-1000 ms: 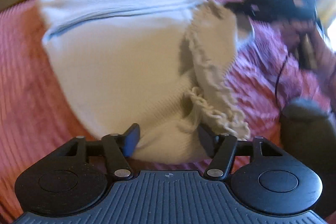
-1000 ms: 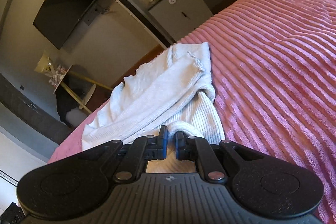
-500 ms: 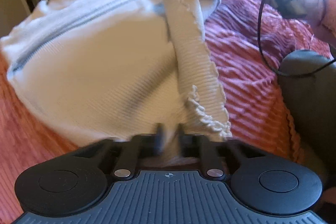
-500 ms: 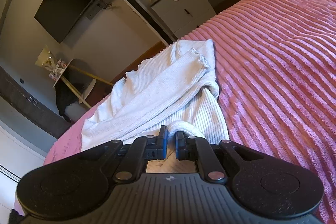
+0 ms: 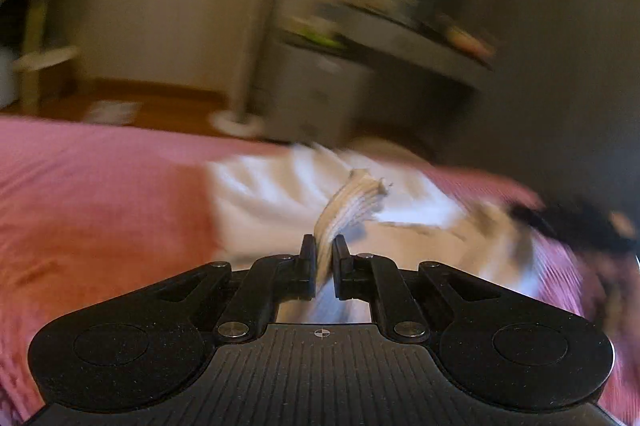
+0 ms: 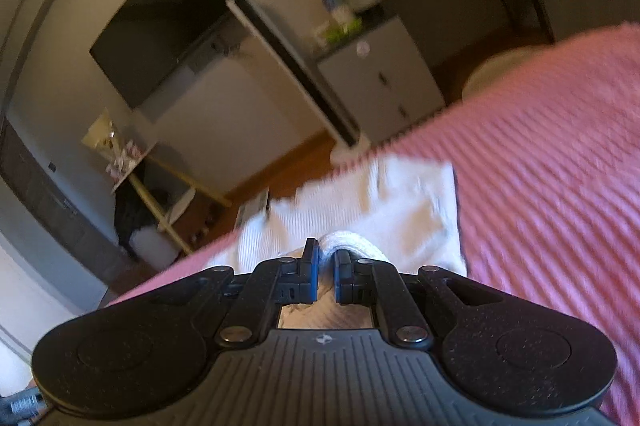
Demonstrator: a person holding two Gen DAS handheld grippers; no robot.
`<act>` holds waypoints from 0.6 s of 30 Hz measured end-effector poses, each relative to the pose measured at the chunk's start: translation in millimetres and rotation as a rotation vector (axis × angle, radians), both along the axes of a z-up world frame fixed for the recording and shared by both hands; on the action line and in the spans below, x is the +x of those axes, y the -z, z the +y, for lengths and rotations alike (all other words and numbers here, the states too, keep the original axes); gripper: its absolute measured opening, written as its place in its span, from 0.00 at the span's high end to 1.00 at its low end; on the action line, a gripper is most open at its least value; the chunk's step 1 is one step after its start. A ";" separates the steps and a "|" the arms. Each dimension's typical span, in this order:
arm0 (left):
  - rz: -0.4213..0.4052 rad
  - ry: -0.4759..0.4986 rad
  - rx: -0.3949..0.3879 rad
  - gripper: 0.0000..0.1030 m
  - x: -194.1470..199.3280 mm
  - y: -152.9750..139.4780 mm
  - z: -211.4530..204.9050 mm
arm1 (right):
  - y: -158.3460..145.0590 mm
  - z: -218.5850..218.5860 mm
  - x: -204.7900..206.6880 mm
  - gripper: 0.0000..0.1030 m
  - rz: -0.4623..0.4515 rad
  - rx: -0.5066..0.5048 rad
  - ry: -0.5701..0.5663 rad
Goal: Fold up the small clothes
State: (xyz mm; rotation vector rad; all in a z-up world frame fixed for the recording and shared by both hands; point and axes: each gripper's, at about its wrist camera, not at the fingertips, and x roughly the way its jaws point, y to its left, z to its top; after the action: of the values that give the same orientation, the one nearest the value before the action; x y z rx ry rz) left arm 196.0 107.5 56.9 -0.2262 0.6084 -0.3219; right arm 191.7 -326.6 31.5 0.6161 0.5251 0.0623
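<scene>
Left wrist view, heavy motion blur. Pink ribbed bedspread (image 5: 92, 194) across the lower left. White ribbed knit garment (image 5: 264, 198) spread on the bed past the middle, partly lifted. Left claw (image 5: 324, 246) narrow, pinched on a frilled cuff (image 5: 356, 198) of that garment; cuff sticking up and forward from between the pads, frill fanned at its end. Dark blurred shape at far right over the cloth, likely the other tool, too smeared to tell. Behind: wooden floor, pale wall, grey cabinet (image 5: 320, 86), all blurred.

Right wrist view, sharper. At left a dark TV (image 6: 160, 26) on the wall, below it a small round side table (image 6: 176, 202) with slanted legs on wooden floor. Middle: right claw (image 6: 326, 254) narrow, clamped on a rolled white fold of the garment (image 6: 400, 210); fold bulging over the right pad, more cloth visible under the claw body. Rest of garment lying flat beyond the tips, near the bed edge. Grey drawer unit (image 6: 380, 82) behind, small items on top. Right side filled by bedspread (image 6: 552, 166).
</scene>
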 end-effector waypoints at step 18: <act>0.218 -0.073 -0.085 0.47 68.8 85.0 13.5 | 40.3 8.7 43.7 0.52 0.169 -0.419 -0.123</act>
State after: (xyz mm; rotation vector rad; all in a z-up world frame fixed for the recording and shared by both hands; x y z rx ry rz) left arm 264.8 121.0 -28.1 -0.3673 0.8003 -0.2541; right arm 235.5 -317.9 -8.8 0.1793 0.7165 0.0150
